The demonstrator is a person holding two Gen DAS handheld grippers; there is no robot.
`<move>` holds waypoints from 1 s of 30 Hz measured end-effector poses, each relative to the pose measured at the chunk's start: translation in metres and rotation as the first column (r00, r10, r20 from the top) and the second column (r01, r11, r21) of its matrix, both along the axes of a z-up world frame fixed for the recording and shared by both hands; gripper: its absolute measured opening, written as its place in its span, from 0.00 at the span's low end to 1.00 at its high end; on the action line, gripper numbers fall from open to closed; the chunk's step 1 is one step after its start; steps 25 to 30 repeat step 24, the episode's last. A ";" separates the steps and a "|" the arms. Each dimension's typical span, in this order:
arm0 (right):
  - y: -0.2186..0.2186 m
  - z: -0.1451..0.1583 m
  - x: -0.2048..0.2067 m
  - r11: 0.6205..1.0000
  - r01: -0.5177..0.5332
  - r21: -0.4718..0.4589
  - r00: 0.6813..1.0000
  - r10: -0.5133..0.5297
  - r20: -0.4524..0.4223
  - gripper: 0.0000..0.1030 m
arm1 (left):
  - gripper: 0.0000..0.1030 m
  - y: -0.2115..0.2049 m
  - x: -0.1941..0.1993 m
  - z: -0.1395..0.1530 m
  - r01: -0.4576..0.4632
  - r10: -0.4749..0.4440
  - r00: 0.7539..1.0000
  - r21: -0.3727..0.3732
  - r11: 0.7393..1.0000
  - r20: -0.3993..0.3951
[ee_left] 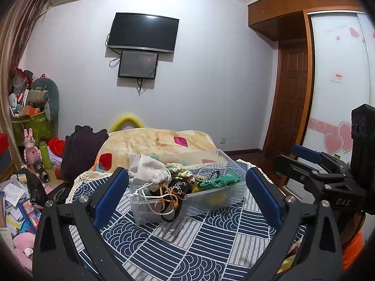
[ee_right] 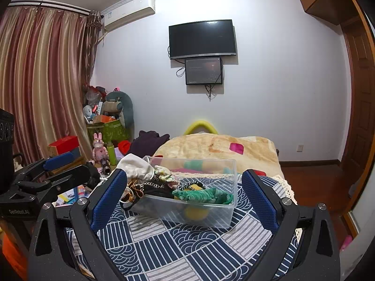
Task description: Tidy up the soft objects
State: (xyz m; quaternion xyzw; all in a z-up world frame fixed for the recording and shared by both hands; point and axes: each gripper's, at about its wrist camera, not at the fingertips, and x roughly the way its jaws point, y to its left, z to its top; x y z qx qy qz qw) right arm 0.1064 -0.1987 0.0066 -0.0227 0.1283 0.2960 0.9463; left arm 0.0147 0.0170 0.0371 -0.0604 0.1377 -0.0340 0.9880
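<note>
We hold the left gripper (ee_left: 187, 195) and right gripper (ee_right: 184, 197) with jaws released and empty, before the clear plastic bin (ee_left: 211, 201) on the patterned desk (ee_left: 199, 245). It is stuffed with soft items, white drawstring pouch (ee_left: 150, 172) hanging out. Next we likely grasp it.

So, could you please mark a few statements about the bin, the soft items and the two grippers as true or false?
1. The clear plastic bin stands on the blue patterned cloth. True.
2. The left gripper is shut on the white drawstring pouch. False: its fingers are spread wide and hold nothing.
3. The pouch sits at the bin's left end, its cord hanging over the rim. True.
4. The green knitted piece lies on the cloth outside the bin. False: it lies inside, near the right end.
5. The right gripper is open and empty. True.
</note>
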 end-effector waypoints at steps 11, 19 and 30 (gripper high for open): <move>0.000 0.000 -0.001 1.000 -0.001 -0.001 1.000 0.001 0.000 0.95 | 1.00 -0.005 -0.001 -0.002 0.006 -0.006 1.000 0.023 1.000 -0.003; 0.001 0.001 -0.002 1.000 0.000 -0.001 1.000 0.000 -0.001 0.95 | 1.00 -0.004 0.000 -0.002 0.013 -0.013 1.000 0.012 1.000 -0.011; 0.000 0.000 -0.001 1.000 0.000 0.000 1.000 0.000 0.000 0.95 | 1.00 -0.006 -0.001 -0.002 0.018 -0.018 1.000 0.010 1.000 -0.011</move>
